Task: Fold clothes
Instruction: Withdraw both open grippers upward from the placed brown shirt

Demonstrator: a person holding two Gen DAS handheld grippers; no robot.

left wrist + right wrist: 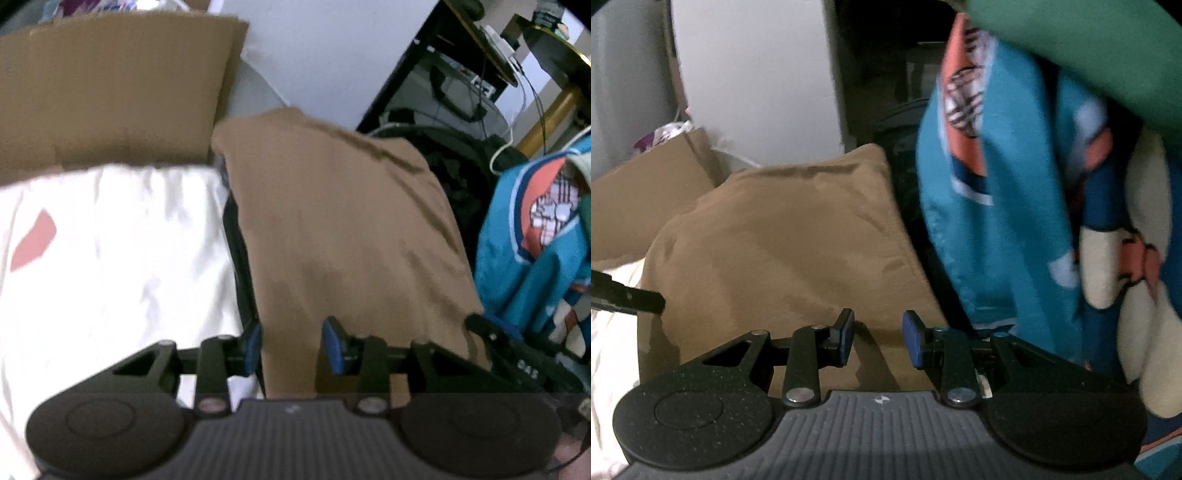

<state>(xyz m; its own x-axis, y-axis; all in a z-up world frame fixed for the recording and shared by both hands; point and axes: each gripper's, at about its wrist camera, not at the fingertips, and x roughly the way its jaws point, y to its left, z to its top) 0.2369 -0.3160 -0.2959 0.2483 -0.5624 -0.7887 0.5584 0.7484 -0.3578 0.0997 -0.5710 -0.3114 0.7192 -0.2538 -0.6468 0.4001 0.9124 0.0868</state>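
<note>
A folded tan garment lies at the right edge of a white bed sheet. It also shows in the right wrist view. My left gripper is open, its blue pads either side of the garment's near edge. My right gripper is open just above the garment's near right corner, holding nothing. The right gripper's finger shows at the right in the left wrist view. The left gripper's finger shows at the left in the right wrist view.
A pile of clothes, with a teal, orange and white garment and a green one, sits right of the tan garment. A cardboard box stands behind the bed. Dark bags, cables and furniture fill the back right.
</note>
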